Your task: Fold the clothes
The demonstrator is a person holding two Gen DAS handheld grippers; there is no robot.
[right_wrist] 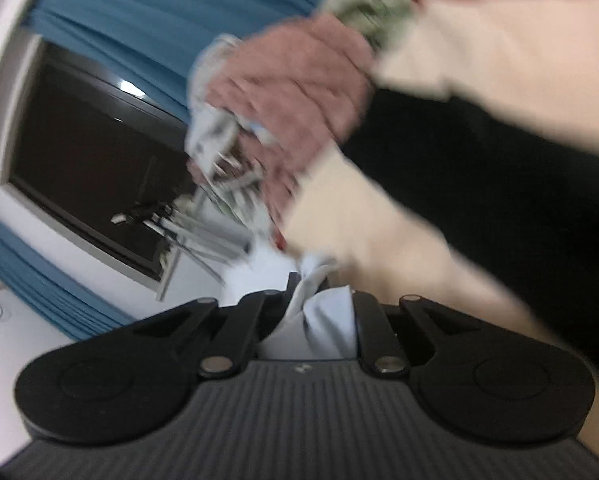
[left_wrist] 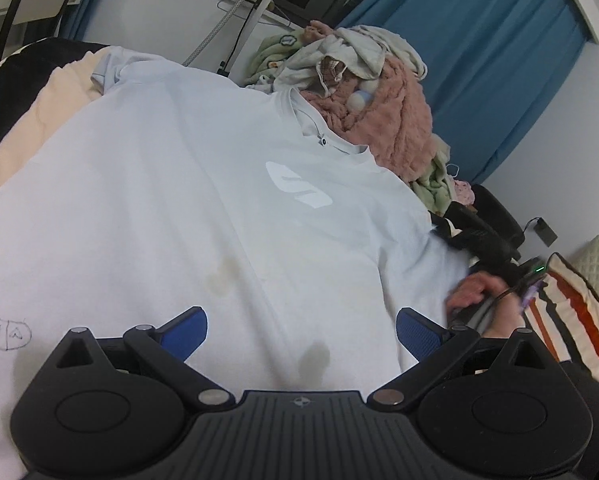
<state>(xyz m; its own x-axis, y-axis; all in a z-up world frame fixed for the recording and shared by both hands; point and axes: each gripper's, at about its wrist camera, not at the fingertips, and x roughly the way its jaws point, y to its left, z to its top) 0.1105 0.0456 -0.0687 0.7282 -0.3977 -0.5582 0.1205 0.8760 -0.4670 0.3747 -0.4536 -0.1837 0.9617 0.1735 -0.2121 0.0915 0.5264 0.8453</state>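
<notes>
**White T-shirt spread on the bed, right tool pinching its edge**

The bed (left_wrist: 15, 120), with its cream cover, fills the left wrist view from the upper left down. The white T-shirt (left_wrist: 171, 184) lies spread front-up across it, taking most of the frame, collar toward the upper right and a pale logo (left_wrist: 297, 188) just right of centre. Brownish stains mark the cloth low in the frame, and a small pen drawing sits at the far left edge.

Blue curtains (left_wrist: 479, 52) hang at the upper right. Below them, a pile of laundry (left_wrist: 363, 92) lies heaped: a pink fleece, pale green and off-white pieces, touching the shirt's collar. A striped pillow (left_wrist: 567, 308) shows at the right edge.

The left tool (left_wrist: 301, 334) hovers over the shirt's lower part, its blue pads wide apart with nothing between them.

At the mid right of that view a hand (left_wrist: 475, 296) holds the right tool (left_wrist: 483, 240) at the shirt's sleeve edge. The blurred right wrist view shows the right tool (right_wrist: 319, 304) closed, a bunch of white shirt cloth gripped between its fingers.
</notes>
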